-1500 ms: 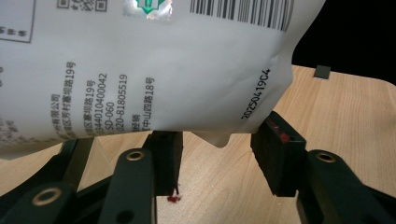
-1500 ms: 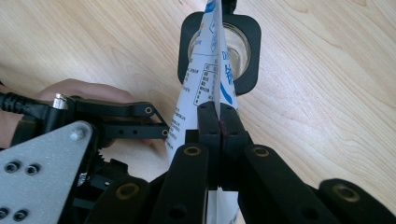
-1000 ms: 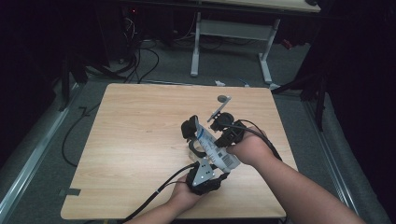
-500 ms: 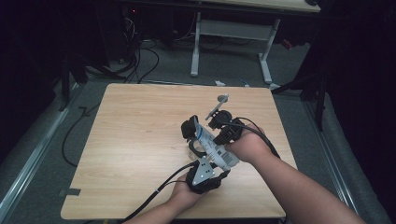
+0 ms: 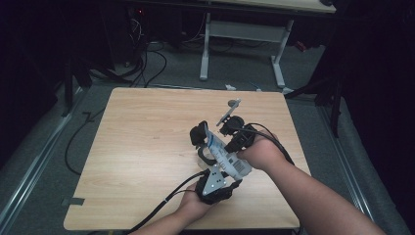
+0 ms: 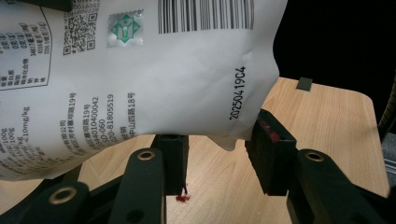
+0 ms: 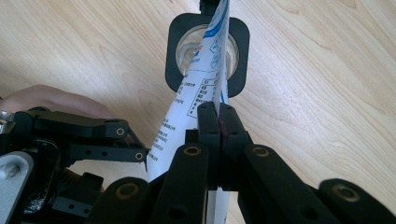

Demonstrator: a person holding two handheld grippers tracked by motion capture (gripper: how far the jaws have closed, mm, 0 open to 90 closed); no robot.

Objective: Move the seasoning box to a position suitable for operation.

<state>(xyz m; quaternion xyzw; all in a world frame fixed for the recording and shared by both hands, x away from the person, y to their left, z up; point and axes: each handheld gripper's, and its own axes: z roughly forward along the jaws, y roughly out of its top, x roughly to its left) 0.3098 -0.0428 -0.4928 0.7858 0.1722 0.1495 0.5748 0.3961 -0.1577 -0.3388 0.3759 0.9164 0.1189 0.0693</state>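
White pouch (image 7: 205, 88) is up off the table, pinched flat in the right gripper (image 7: 218, 114) and gripped lower down in the half-closed left gripper (image 6: 219, 149), its top over the jar (image 7: 207, 52) ahead — pouring still to come, I'd say.

Printed on the white packet (image 6: 140, 79): date code "20250419C4", a barcode, a QR code, a green emblem, "100g", "10mg/kg", digits "0-81805519"; Chinese lines too small to read.
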